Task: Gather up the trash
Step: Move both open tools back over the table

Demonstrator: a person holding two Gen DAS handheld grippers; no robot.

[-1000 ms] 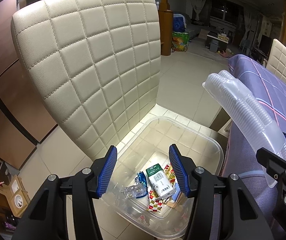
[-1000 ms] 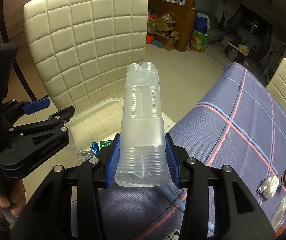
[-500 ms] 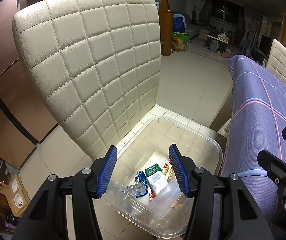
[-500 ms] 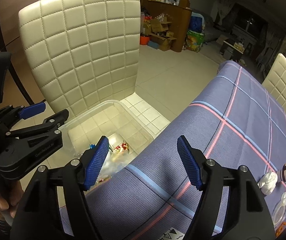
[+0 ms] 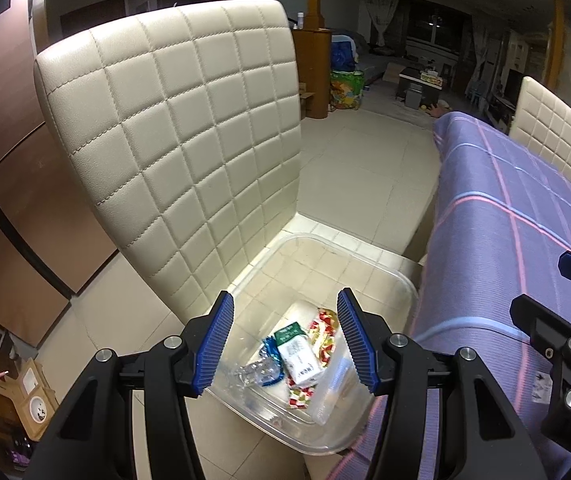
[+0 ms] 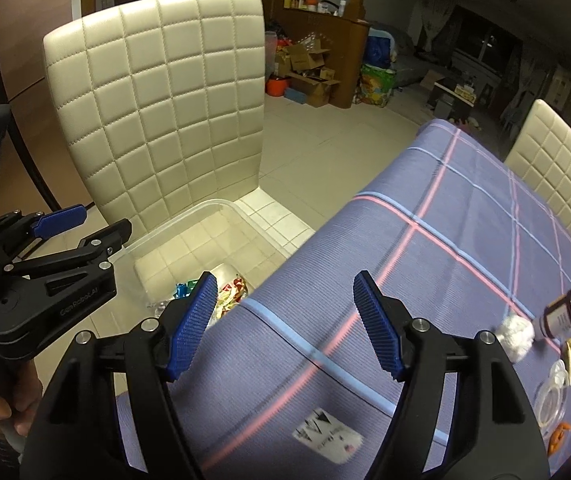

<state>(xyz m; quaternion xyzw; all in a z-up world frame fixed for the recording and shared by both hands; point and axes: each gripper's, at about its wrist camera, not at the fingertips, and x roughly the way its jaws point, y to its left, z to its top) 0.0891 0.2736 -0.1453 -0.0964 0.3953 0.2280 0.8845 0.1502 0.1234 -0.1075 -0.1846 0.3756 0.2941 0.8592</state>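
A: Where's the trash now?
B: In the clear plastic bin (image 5: 399,280) on the seat of the cream quilted chair (image 5: 181,152). The clear ribbed container (image 5: 331,390) lies on its side against the bin's near right wall, its long axis running from the near rim toward the chair back. Beside it lie a green-and-white packet (image 5: 299,354) and some colourful wrappers (image 5: 323,334).
A: And the grippers?
B: The left gripper (image 5: 285,346) hangs over the bin, jaws apart, gripping nothing; the container is below it, a little right. The right gripper (image 6: 283,326) is over the edge of the purple-clothed desk (image 6: 445,240), released and empty, with the bin to its left.
A: Anything left on the desk?
B: A white wad (image 6: 517,336), a brown bottle (image 6: 561,314) on its side and a clear lid (image 6: 551,400), far right.
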